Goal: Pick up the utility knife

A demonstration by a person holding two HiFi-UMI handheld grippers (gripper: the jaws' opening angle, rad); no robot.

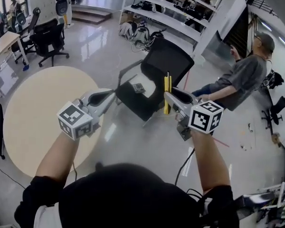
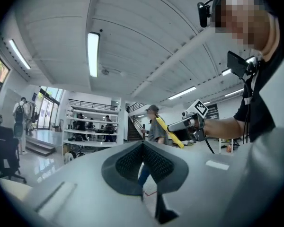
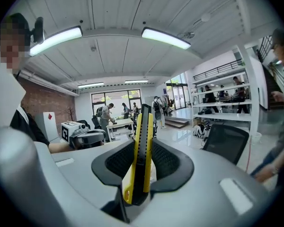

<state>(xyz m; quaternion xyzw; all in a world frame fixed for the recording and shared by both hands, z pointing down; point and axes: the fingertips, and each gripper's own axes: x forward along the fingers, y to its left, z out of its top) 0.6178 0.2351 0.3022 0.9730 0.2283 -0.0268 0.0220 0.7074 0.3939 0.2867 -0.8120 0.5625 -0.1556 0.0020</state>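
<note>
Looking down in the head view, you hold both grippers up over the floor. Your right gripper [image 1: 168, 97] carries the yellow utility knife [image 1: 167, 90] upright, in front of a black office chair [image 1: 166, 61]. Your left gripper [image 1: 110, 97] shows by the rim of a round table [image 1: 33, 118].

Left gripper view: jaws pressed together, nothing between them.

Right gripper view: jaws partly apart, pads clamped on the knife's flat sides, knife standing upright.
</note>
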